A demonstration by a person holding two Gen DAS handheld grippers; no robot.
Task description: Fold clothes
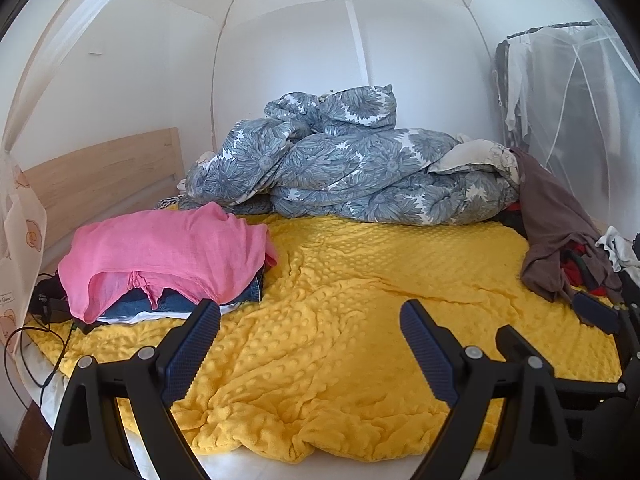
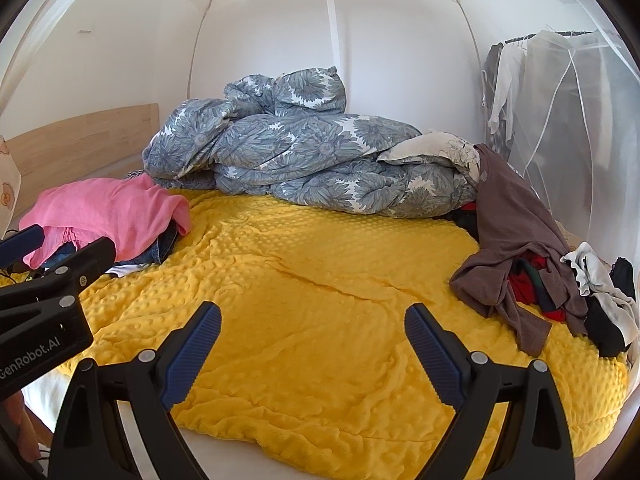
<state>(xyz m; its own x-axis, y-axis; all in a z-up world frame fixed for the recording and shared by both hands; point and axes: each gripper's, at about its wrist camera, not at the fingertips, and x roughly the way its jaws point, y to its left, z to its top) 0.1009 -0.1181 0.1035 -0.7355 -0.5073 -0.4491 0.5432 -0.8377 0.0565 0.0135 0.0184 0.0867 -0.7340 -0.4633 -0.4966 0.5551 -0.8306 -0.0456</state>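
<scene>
A pink garment (image 1: 168,248) lies on top of a stack of folded clothes with blue denim (image 1: 180,304) at the bed's left; the pink garment (image 2: 108,212) also shows in the right wrist view. A brown garment (image 2: 516,232) drapes over a loose heap of red, black and white clothes (image 2: 580,292) at the right; the brown garment (image 1: 560,232) shows in the left view too. My left gripper (image 1: 310,312) hangs open above the yellow blanket (image 1: 340,300), holding nothing. My right gripper (image 2: 312,316) is open and empty over the same blanket (image 2: 320,280).
A crumpled grey floral duvet (image 1: 352,164) is piled at the back of the bed. A wooden headboard (image 1: 100,176) stands at the left, black cables (image 1: 40,320) beside the stack. White netting surrounds the bed, and a clothes rack (image 2: 540,80) stands at the right.
</scene>
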